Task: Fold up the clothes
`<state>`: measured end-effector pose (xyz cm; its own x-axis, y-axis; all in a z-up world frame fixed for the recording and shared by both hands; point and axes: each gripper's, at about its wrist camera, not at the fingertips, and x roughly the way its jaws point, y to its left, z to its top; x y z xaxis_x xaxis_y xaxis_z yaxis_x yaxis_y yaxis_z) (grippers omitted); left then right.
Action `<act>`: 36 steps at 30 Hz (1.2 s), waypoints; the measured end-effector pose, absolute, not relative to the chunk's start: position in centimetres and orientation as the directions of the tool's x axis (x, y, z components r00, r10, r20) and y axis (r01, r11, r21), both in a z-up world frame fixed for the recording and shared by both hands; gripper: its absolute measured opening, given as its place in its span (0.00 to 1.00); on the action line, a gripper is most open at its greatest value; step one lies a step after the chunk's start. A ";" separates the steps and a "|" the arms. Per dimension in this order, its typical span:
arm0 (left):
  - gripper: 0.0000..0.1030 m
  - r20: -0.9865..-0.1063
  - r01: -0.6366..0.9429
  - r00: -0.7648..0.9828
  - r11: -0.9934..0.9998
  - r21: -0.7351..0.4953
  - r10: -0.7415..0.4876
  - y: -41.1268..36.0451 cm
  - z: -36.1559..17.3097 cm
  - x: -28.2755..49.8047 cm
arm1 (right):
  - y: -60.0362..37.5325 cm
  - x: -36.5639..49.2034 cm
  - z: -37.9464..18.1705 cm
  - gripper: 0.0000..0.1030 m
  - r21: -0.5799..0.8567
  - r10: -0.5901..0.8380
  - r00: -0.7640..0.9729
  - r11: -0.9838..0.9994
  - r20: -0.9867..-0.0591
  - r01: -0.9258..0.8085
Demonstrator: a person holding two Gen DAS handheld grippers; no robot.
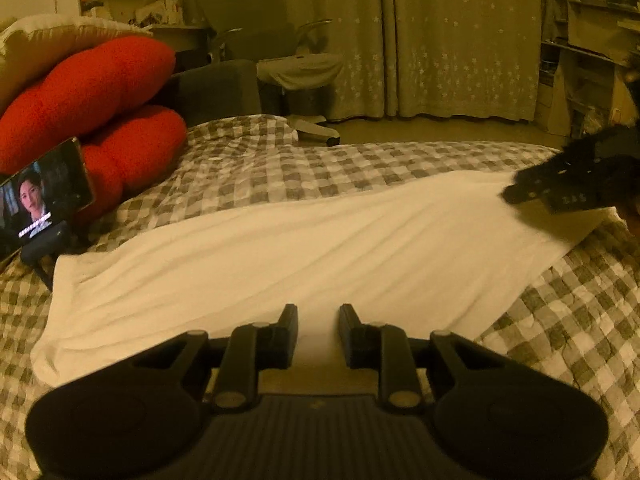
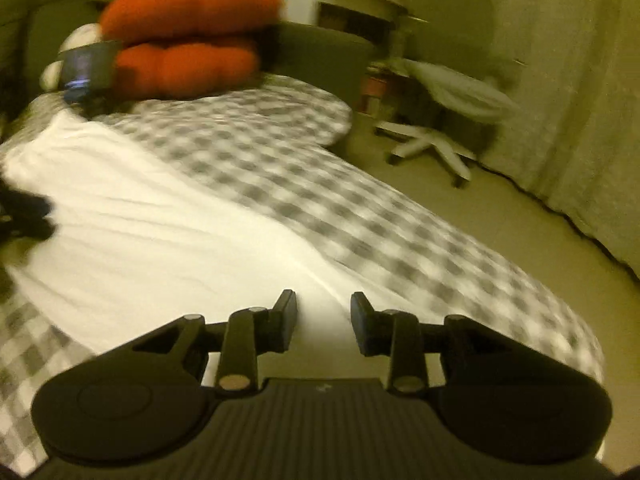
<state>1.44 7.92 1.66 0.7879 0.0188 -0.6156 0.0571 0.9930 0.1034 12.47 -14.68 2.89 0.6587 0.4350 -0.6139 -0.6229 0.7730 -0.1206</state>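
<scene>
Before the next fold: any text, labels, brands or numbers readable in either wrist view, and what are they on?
Nothing can be read for certain.
Phone screen: a white subtitle line under the picture, too small and blurred to read.
Right gripper, left wrist view: faint pale marks on one finger, not legible.
White garment and checked bedcover: no print or label visible.
Right wrist view: motion-blurred, no text.

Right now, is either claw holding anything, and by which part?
Nothing is held. The left claw and right claw both stand open over the near edge of the white garment, with no cloth pinched between their fingers.
</scene>
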 end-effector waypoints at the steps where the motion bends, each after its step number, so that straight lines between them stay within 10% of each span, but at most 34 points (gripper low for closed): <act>1: 0.23 -0.616 0.056 0.788 0.993 0.106 0.021 8.1 1.7 1.3 | -15.6 12.4 2.8 0.33 -0.081 0.433 0.660 0.797 -0.614 -0.598; 36: 0.26 -0.626 0.027 0.780 0.998 0.050 0.011 9.2 2.4 0.7 | -35.6 16.5 2.7 0.47 0.291 0.122 0.845 0.956 -0.521 0.041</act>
<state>0.73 9.18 2.36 0.7798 0.0105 -0.6259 0.0269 0.9984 0.0503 16.45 -35.59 2.71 0.8445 0.1222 -0.5214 0.0412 0.9559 0.2909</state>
